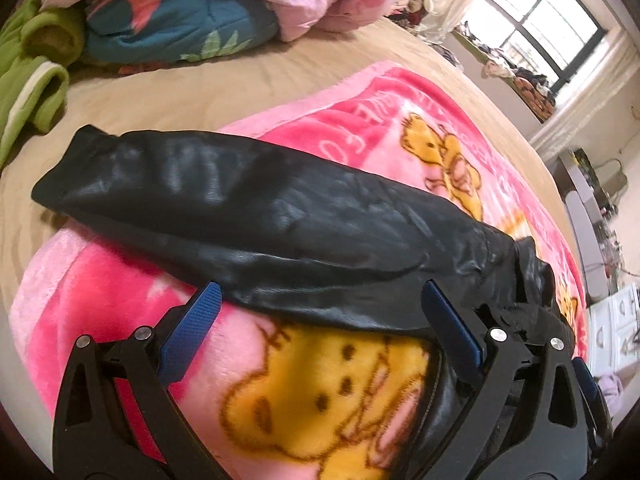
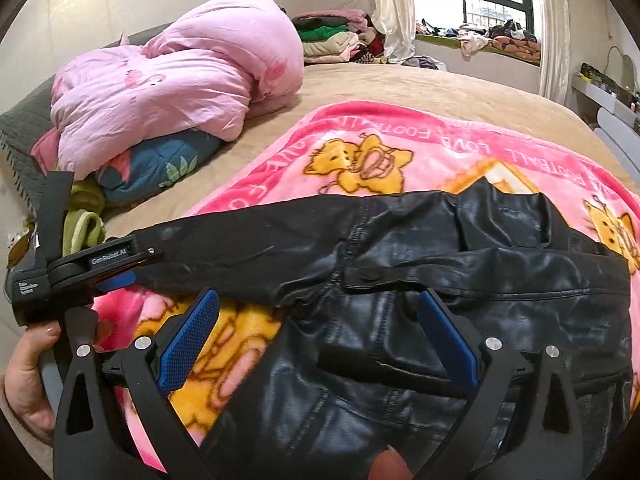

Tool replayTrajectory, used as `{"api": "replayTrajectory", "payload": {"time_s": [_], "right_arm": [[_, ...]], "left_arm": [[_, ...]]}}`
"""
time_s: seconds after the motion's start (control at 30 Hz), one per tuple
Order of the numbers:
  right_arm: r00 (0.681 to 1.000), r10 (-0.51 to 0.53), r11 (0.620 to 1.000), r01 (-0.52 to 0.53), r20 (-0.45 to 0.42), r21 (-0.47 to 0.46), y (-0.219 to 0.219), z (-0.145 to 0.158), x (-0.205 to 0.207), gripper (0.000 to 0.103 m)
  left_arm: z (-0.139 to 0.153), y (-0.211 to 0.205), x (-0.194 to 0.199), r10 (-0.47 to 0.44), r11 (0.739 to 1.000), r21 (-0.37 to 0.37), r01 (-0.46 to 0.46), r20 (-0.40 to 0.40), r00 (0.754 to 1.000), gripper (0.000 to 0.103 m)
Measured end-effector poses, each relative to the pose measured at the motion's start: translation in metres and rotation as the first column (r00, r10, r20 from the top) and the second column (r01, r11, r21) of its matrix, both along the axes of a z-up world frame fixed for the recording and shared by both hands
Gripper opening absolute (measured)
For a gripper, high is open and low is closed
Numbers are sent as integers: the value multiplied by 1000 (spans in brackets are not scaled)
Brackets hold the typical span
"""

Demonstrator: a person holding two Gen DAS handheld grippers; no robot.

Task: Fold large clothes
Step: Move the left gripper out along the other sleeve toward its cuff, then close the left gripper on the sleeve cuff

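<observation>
A black leather jacket (image 2: 400, 280) lies on a pink cartoon blanket (image 2: 400, 152) on the bed. Its sleeve (image 1: 240, 208) stretches out to the left across the blanket. My left gripper (image 1: 320, 300) is open, its blue pads just short of the sleeve's near edge, holding nothing. It also shows at the left of the right wrist view (image 2: 116, 276), beside the sleeve end. My right gripper (image 2: 320, 308) is open and empty above the jacket's shoulder and chest.
A pink duvet (image 2: 180, 76) and a blue patterned quilt (image 2: 160, 168) are piled at the bed's far left. Green clothing (image 1: 32, 88) lies beside them. Stacked clothes (image 2: 332, 36) and a cluttered window ledge (image 2: 480, 40) are at the back.
</observation>
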State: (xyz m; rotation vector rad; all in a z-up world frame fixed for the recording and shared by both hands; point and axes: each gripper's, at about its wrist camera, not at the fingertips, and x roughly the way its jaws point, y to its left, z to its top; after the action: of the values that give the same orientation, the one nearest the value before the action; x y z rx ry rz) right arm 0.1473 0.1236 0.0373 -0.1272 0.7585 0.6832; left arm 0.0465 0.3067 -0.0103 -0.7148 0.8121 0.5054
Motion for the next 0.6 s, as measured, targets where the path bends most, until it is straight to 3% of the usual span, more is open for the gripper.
{"api": "replayTrajectory", "payload": {"time_s": [0.27,0.6], "right_arm": [[1000,21,1000,-21,-10,12,18,0,-3,98],[997,73,997,-73,-14,18,40,0,-12,98]], "left_arm": [[-8,25,-13,66,997,-29,-67,-10,998,94],[-27,65,-34,202,976,-72,-205,-45,978,94]]}}
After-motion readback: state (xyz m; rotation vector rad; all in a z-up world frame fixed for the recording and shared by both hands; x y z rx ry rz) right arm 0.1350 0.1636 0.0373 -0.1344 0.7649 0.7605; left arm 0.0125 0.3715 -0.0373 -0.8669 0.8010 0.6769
